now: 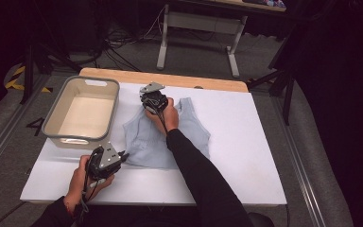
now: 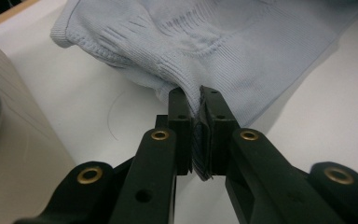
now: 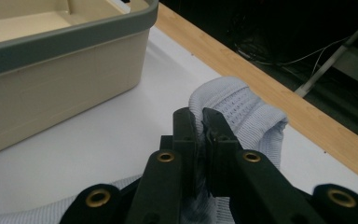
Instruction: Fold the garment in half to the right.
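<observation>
2 grippers, 1 garment: both hold the same piece of cloth, so the coming move depends on how they stand to each other.
Garment: 1 pale blue knit top (image 1: 163, 137) lies spread on the white table (image 1: 246, 142), near its middle, just right of the bin.
Left gripper (image 1: 121, 156): at the near left corner of the top, low by the table's front edge. In the left gripper view the jaws are closed tight on a pinch of ribbed hem, with the knit top (image 2: 223, 42) spreading away ahead of them.
Right gripper (image 1: 147, 105): at the far left part of the top, up by a shoulder strap. In the right gripper view the jaws are pressed together on a folded loop of the ribbed edge (image 3: 235, 109).
Key relation: the 2 grips lie along the garment's left side, one near and one far, so the line between them runs roughly front to back. The body of the top lies to the right of both.
Nearer hand: the right gripper is closer to the bin, which sits just beside it to the left.
Bin: 1 beige bin (image 1: 56, 111) with a grey rim, nothing in it, touching neither gripper.
Likely step: lifting or folding the left edge; both grips look secure.
</observation>
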Motion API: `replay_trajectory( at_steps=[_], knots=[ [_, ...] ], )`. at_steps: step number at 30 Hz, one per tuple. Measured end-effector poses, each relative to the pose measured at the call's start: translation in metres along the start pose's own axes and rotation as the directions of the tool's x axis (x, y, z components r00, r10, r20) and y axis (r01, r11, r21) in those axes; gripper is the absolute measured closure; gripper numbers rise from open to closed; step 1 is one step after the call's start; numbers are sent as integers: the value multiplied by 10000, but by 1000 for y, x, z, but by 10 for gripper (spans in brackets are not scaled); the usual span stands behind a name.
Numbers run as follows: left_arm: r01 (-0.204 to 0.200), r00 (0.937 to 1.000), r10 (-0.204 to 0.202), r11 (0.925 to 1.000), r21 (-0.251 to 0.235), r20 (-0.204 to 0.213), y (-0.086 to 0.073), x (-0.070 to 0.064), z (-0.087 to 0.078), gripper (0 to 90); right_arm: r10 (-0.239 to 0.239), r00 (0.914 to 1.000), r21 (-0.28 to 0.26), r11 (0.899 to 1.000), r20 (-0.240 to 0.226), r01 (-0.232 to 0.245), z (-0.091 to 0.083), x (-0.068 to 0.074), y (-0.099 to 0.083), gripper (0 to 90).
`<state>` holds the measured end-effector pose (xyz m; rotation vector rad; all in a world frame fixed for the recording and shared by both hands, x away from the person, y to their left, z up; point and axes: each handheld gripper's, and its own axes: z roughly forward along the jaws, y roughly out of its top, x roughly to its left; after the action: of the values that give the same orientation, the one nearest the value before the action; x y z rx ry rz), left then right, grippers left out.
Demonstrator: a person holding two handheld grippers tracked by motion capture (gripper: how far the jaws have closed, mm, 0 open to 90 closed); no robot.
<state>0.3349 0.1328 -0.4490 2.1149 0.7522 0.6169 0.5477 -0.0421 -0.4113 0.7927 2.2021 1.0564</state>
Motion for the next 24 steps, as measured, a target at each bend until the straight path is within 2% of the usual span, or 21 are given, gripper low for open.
replay_trajectory(
  at_steps=[5,8,12,19,23,24],
  knots=[
    [-160,9998,159,9998,-153,-85,1,-3,-2,842,-43,10000,-99,9999,28,43,-2,0,-2,852],
    [-75,10000,73,9992,-385,-58,2,-3,-3,842,32,10000,-212,9998,28,-31,-4,0,-4,853],
    [-8,10000,14,9952,-976,60,3,-5,-6,842,168,9999,-357,9992,-21,-169,-6,-3,-5,852],
    [-177,9995,202,9942,-1061,222,9,-9,-3,842,202,9997,-368,9991,-107,-205,-7,-4,-7,852],
    [-101,9995,136,9929,-1187,293,12,-9,-2,841,145,9998,-357,9993,-100,-148,-7,-5,-7,852],
    [-17,9995,59,9909,-1343,309,12,-9,-2,841,163,9998,-418,9990,-99,-167,-8,-6,-6,852]
  ],
)
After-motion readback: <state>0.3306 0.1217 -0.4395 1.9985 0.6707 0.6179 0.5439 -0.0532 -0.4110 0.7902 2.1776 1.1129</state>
